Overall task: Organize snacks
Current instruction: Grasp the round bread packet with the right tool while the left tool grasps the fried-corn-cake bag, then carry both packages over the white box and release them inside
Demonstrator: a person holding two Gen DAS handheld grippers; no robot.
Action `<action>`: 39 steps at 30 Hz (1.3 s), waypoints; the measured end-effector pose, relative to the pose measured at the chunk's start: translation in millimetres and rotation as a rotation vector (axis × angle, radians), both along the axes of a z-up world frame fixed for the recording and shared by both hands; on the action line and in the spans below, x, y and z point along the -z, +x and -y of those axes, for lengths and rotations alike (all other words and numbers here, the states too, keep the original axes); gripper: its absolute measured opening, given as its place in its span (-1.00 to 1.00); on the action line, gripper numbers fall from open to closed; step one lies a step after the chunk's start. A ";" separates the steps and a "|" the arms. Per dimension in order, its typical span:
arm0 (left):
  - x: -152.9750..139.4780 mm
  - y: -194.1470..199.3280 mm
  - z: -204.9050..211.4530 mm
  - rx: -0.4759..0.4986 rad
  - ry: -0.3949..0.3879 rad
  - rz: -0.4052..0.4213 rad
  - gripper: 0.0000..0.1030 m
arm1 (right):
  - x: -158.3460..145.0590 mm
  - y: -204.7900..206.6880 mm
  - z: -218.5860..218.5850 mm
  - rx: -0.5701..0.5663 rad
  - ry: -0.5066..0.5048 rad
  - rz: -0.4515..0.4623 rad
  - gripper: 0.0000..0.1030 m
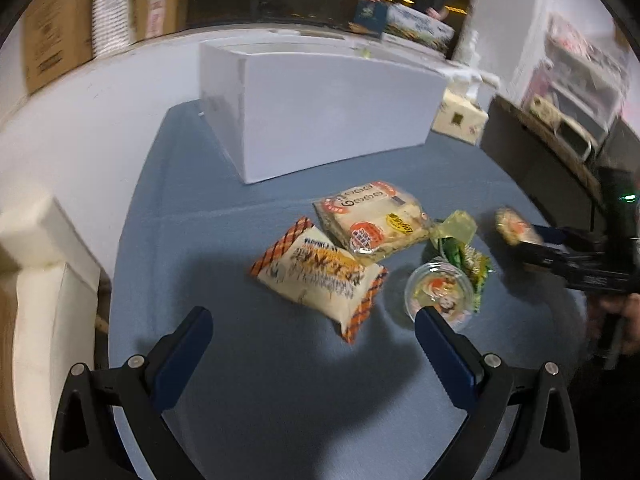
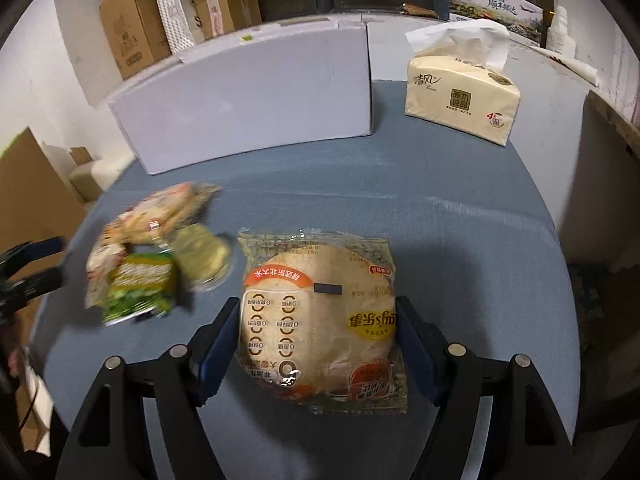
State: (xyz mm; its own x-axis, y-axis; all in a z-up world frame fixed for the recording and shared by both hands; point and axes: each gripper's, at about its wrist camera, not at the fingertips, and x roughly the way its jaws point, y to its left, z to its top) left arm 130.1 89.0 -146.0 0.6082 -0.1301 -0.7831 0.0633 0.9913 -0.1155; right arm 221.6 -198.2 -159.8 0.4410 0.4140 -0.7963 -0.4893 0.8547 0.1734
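In the right wrist view my right gripper [image 2: 318, 316] is shut on a clear rice cracker packet [image 2: 320, 320], held above the blue table [image 2: 440, 220]; the packet also shows in the left wrist view [image 1: 512, 226]. My left gripper [image 1: 314, 320] is open and empty above the table, just short of an orange-edged white snack bag [image 1: 320, 276]. Beyond it lie a second cracker packet [image 1: 372, 220], a clear cup snack [image 1: 438, 292] and a green packet [image 1: 468, 256]. This pile is blurred in the right wrist view [image 2: 156, 248]. A white box [image 1: 320, 108] stands at the back, also in the right wrist view [image 2: 248, 96].
A beige tissue pack [image 2: 460, 92] stands at the back right of the table. Cardboard boxes [image 2: 132, 24] line the wall behind. A dark cabinet [image 1: 536, 160] stands right of the table, and white foam blocks [image 1: 36, 240] to its left.
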 end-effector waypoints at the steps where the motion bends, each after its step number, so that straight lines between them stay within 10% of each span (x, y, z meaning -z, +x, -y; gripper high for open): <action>1: 1.1 4.8 2.5 0.036 0.014 0.001 1.00 | -0.9 -4.3 -0.3 -0.007 0.010 -0.001 0.53; 14: 23.6 58.1 6.3 0.250 0.130 -0.117 0.98 | -32.7 -59.6 0.2 -0.079 0.077 0.059 0.53; 18: 16.0 49.6 6.7 0.249 0.126 -0.077 0.39 | -31.8 -59.5 -0.1 -0.078 0.075 0.060 0.53; 23: 8.5 28.4 -2.4 0.205 0.064 -0.043 0.33 | -30.8 -64.5 -3.6 -0.086 0.073 0.058 0.53; 31: -59.7 -4.3 -19.4 0.089 -0.024 0.154 0.33 | -51.6 -57.1 -8.4 -0.090 0.154 0.079 0.53; 39: -134.9 65.8 -12.0 -0.007 -0.081 0.304 0.33 | -103.9 21.2 -47.3 -0.055 0.227 0.136 0.53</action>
